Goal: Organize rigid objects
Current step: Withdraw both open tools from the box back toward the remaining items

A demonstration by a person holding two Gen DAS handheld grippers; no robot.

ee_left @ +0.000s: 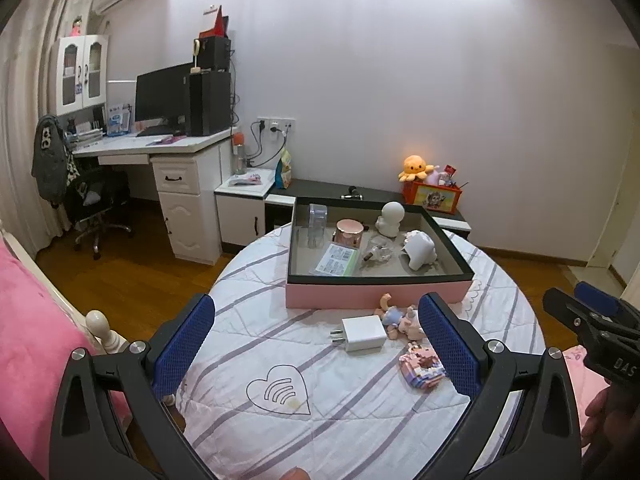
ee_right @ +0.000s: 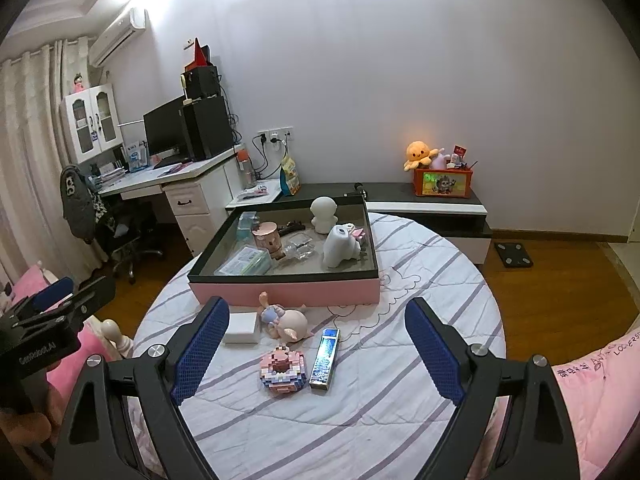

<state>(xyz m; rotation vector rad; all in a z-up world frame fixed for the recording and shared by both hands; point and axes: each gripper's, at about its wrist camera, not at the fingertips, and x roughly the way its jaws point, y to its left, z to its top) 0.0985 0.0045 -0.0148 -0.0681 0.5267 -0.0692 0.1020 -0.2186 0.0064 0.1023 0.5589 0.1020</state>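
Note:
A pink box with a black rim [ee_left: 376, 296] [ee_right: 288, 291] stands on the round striped table and holds a white figurine [ee_right: 324, 215], a white mug-like piece [ee_right: 338, 246], a copper jar [ee_right: 267, 237] and a green packet [ee_right: 244, 263]. In front of it lie a white charger [ee_left: 362, 333] [ee_right: 241, 328], a small doll [ee_left: 402, 320] [ee_right: 286, 322], a pink block model [ee_left: 421, 366] [ee_right: 285, 372] and a shiny blue bar [ee_right: 325, 358]. My left gripper [ee_left: 316, 316] is open above the charger. My right gripper [ee_right: 316, 316] is open above the doll and the block model. Neither holds anything.
The table is covered by a white quilted cloth [ee_left: 320, 420]. A pink bed [ee_left: 28, 340] lies left. A white desk [ee_left: 160, 148] with a monitor and an office chair [ee_left: 96, 204] stand behind, and a low dark cabinet [ee_right: 440, 200] bears an orange toy box [ee_right: 442, 183].

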